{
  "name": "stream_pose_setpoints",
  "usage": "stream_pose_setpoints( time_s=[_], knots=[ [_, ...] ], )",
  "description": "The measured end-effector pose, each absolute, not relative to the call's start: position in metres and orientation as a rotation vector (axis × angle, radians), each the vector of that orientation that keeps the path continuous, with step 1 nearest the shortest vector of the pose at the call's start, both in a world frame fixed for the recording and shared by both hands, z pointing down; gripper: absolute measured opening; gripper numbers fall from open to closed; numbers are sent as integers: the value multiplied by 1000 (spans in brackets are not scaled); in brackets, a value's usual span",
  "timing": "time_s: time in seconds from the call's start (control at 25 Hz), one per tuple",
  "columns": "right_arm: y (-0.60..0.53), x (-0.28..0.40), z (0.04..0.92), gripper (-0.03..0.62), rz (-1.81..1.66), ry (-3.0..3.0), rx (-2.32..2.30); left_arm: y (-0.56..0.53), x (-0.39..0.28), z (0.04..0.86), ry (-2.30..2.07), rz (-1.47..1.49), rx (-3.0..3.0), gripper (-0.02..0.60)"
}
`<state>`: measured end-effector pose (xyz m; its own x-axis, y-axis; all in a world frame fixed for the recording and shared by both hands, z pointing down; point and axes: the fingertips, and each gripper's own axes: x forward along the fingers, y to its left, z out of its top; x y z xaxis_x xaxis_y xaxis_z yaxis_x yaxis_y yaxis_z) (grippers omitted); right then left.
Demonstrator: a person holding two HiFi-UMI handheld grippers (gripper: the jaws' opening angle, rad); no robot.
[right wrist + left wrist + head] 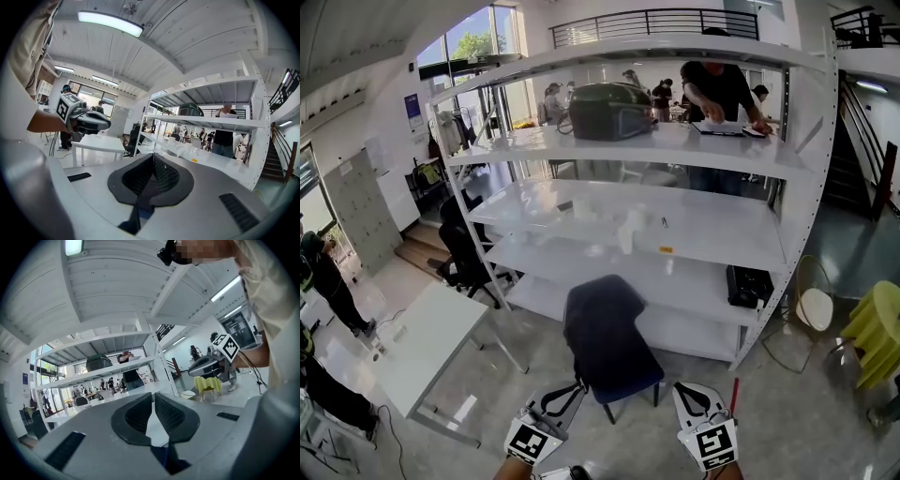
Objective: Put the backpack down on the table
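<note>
A bright workshop hall had a tall white shelf (675,141) standing ahead of both grippers, with a grey floor below. In the head view, a white table (431,337) stood off to the left of the left gripper (572,389), well apart from it. The dark blue backpack (609,342) hung just ahead of and between the left gripper and the right gripper (682,392), off the table. A dark bag (609,111) sat on the shelf's upper level, far ahead, and a person (717,89) leaned over that level behind it. A yellow stool (881,328) stood to the right of the right gripper.

In the left gripper view, the jaws were together, pinching a piece of dark blue backpack fabric (166,462) at their base. The right gripper (206,365) showed off to the right, held in a hand, with the shelf beyond the jaws.

In the right gripper view, the jaws were closed on a dark strap of the backpack (138,213) running down between them. The left gripper (91,121) showed to the left, with the table (101,143) beyond it and the shelf ahead.
</note>
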<state>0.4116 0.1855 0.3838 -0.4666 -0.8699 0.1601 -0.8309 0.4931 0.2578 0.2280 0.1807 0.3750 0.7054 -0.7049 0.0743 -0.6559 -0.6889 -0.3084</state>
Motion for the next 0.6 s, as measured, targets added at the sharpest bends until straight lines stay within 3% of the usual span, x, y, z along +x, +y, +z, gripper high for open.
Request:
stream_pose_setpoints(
  time_s=[0.6],
  knots=[
    [112, 374, 393, 25, -183, -2441, 1440, 105, 183, 387, 1132, -234, -2696, 32]
  ],
)
